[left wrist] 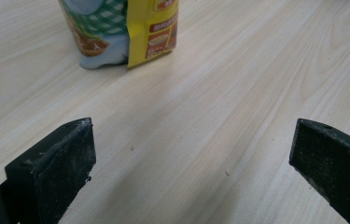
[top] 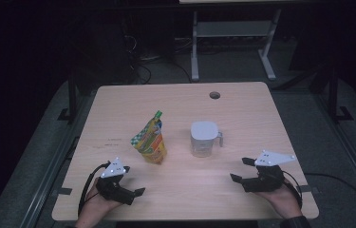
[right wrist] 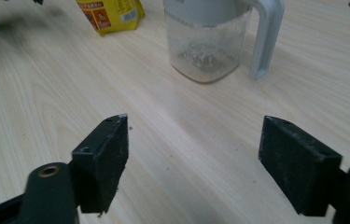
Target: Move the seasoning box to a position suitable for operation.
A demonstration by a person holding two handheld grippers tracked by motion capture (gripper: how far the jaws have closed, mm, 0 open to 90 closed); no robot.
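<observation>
Black jaws of the left gripper (top: 134, 181) and the right gripper (top: 242, 169) both stand wide apart, holding and touching nothing. On the pale wooden table (top: 118, 102), the yellow-green pouch (top: 150, 140) stands at one o'clock from the left gripper. The lidded clear jug (top: 203, 138) stands at eleven o'clock from the right gripper.

In the high view we see the pale wooden table (top: 185, 102) softly lit from above while the room around it sinks into near black, and the whole frame is grainy and soft. In both gripper views the wood is bright and even, with faint shadows under the black jaws, which look slightly blurred up close.
</observation>
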